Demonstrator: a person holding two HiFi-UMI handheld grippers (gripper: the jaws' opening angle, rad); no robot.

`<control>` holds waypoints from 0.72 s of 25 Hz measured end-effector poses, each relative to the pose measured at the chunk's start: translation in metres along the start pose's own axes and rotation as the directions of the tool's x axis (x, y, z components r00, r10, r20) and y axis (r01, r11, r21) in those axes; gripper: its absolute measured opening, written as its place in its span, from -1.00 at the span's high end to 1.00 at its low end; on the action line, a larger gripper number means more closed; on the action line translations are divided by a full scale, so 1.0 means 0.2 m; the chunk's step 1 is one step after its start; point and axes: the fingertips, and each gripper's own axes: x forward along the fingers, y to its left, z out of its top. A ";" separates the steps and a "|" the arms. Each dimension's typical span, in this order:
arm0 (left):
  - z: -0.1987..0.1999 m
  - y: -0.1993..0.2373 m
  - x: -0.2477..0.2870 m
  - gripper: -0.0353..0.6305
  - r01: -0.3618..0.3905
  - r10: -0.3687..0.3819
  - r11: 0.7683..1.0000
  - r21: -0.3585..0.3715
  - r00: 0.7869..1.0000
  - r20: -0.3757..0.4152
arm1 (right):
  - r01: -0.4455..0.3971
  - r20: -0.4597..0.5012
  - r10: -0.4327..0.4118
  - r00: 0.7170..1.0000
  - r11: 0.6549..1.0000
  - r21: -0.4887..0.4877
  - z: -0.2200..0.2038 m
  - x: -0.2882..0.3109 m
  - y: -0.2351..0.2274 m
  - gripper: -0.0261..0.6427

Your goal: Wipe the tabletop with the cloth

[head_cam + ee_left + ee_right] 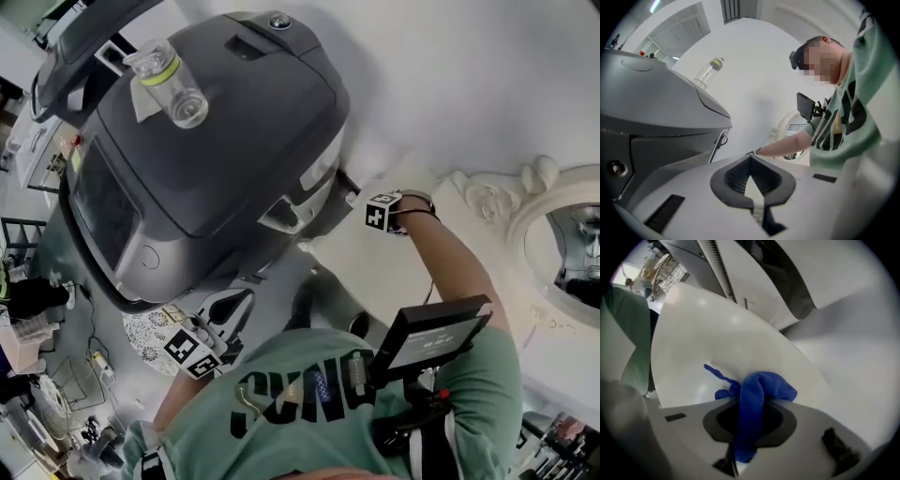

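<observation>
On the far left I see a big grey machine [206, 141]. A clear bottle [173, 84] lies on top of it. My left gripper [750, 160] hangs low beside the machine. Its jaws are closed tip to tip and there is nothing between them. I think it has no job in this step. I would hold it where it is, so it does not bump the machine and roll the bottle off.

Next to the right is my right gripper [751, 401], reaching out over the white tabletop [712, 333]. Its jaws are clamped tight on the blue cloth [761, 385]. The cloth sticks out of the jaw tips in a soft lump, and a thin tail trails off to one side. The lump sits right at the tabletop, but I cannot tell if it is pressing down on it.

I think the wiping is under way, and I see no dirt to aim for. To do it well, I would tip the gripper down so the cloth meets the top, not the hard jaws. I would push gently and slide in long, slow lines that overlap a little. The grip must stay tight or the cloth will slip out.

On the far right is a white curly mirror frame [506, 202]. I would stop each stroke before I hit it.
</observation>
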 end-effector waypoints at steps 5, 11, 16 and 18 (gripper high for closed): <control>0.07 -0.03 -0.01 0.90 0.037 -0.037 0.999 0.016 0.999 0.032 | -0.067 0.184 0.086 0.979 0.992 -0.106 0.29 -0.18 0.60 0.73; 0.13 -0.08 0.04 0.90 0.102 -0.104 0.994 0.036 0.994 0.037 | -0.149 0.377 0.187 0.907 0.980 -0.129 0.50 -0.35 1.15 0.73; 0.13 -0.10 0.06 0.90 0.132 -0.132 0.990 0.047 0.991 0.005 | -0.248 0.605 0.010 0.796 0.917 0.312 0.31 -0.36 0.80 0.73; 0.12 -0.08 0.06 0.90 0.126 -0.126 0.991 0.043 0.992 -0.015 | -0.266 0.592 -0.195 0.782 0.754 0.600 0.08 -0.27 0.46 0.72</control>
